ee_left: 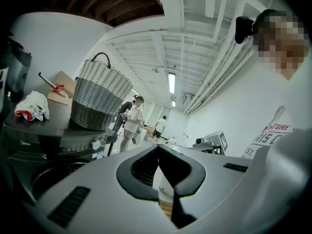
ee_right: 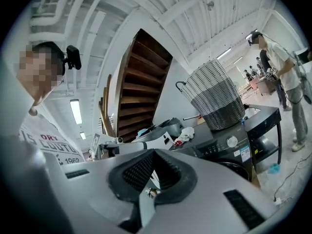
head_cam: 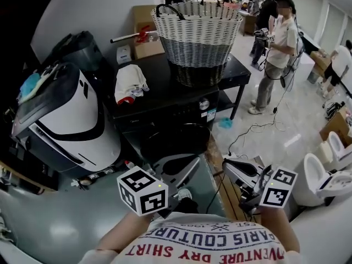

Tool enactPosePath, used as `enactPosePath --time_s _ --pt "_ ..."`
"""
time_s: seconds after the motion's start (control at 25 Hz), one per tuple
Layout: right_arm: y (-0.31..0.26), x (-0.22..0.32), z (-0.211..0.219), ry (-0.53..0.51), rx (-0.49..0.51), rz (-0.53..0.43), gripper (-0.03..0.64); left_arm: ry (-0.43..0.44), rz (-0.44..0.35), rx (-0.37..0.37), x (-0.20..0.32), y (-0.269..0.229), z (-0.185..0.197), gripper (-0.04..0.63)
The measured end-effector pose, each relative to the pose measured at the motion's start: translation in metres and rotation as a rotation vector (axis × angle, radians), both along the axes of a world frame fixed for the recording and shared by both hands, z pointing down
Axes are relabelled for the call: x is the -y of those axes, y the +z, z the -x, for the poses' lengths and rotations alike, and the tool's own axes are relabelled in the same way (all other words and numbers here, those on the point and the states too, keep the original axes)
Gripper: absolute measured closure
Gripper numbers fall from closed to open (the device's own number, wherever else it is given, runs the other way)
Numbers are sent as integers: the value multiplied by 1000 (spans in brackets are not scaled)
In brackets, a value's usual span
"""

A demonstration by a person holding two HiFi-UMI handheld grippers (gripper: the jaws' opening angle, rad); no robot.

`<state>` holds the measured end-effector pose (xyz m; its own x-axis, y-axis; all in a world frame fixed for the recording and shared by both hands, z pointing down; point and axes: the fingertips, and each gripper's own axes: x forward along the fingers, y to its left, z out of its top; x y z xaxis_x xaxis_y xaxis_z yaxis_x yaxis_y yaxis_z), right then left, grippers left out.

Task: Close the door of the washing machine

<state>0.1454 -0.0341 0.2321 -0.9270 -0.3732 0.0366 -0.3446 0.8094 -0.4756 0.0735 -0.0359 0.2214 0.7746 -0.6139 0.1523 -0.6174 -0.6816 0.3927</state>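
Observation:
The black front-loading washing machine stands ahead of me, with its round dark door port facing me. Whether the door is swung out, I cannot tell. The machine shows at the left in the left gripper view and at the right in the right gripper view. My left gripper hangs low in front of the port, with its jaws closed tip to tip and nothing between them. My right gripper is to the right of the machine, over the floor, also shut and empty.
A woven basket and a crumpled white cloth sit on the machine's top. A white and black appliance stands at the left. At the right are a person, floor cables and white toilets.

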Motion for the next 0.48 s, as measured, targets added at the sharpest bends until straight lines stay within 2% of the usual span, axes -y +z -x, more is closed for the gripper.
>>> enactPosePath --time_s 0.2,0.48 --pt "15 -5 7 -25 -16 35 595 -44 21 0 -2 11 9 571" --pt "27 -2 13 -38 -13 54 595 -49 52 -3 1 28 10 571"
